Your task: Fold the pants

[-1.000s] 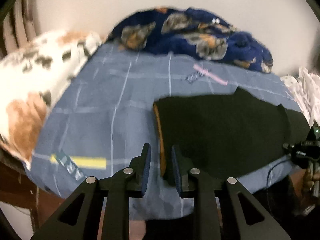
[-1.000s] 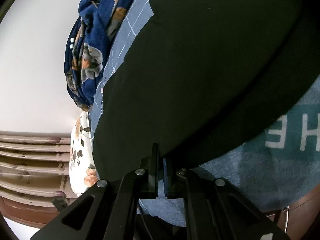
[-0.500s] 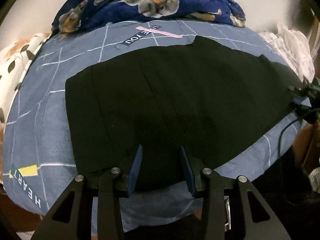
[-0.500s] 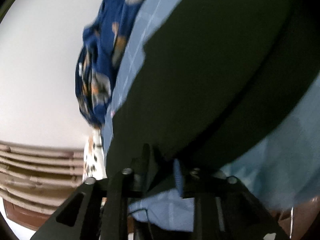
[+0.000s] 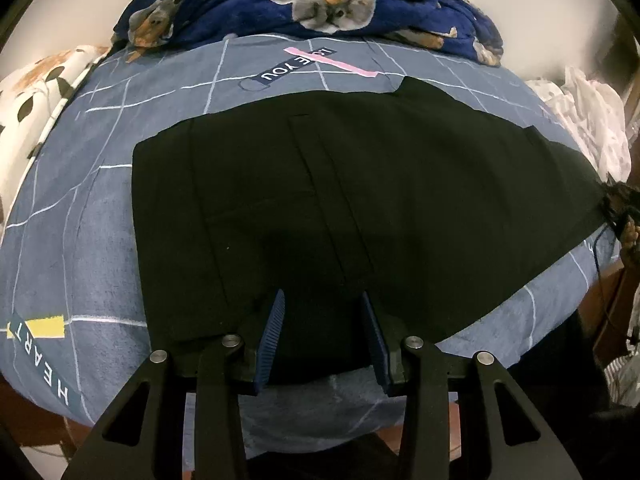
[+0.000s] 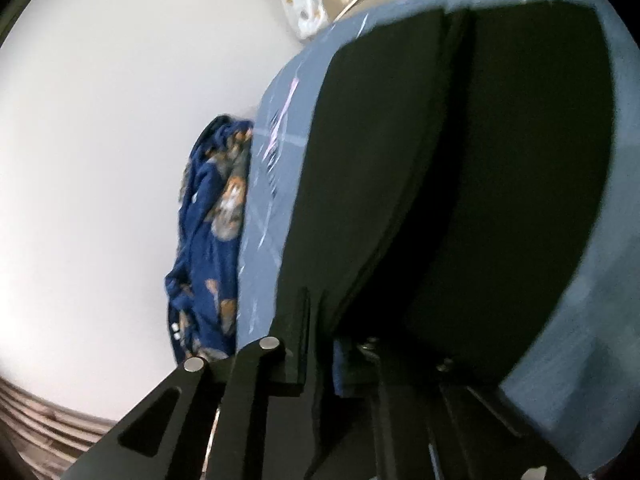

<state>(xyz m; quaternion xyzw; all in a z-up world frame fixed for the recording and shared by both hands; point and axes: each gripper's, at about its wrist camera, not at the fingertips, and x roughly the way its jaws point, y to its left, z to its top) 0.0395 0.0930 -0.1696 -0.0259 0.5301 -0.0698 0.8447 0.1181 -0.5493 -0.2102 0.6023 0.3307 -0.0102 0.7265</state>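
On the bed, spread flat over one blue-grey sheet (image 5: 80, 240) with white grid lines: one pair of black pants (image 5: 360, 200). Hovering over its near edge, one left gripper (image 5: 322, 328), fingers apart after just opening, cloth beneath the gap but not pinched. At the far right end of the pants, small and dark, one right gripper (image 5: 618, 210). Beyond the sheet: one navy blanket (image 5: 320, 0) with a dog print, one white spotted pillow (image 5: 32, 112), one heap of crumpled white cloth (image 5: 580, 120).

From the right wrist only, and blurred: close up on the right gripper (image 6: 320, 332), fingers just closed together, seemingly clamped on a black edge of the pants (image 6: 480, 160); also a pale wall (image 6: 100, 120) and brown wooden slats (image 6: 40, 420). Shows the blanket (image 6: 212, 240) too, at the sheet's edge.

From the left wrist only: the writing on the sheet. Reads "LOVE YOU" on a dark strip crossed by a pink bar, and "HEART" beside a yellow block.
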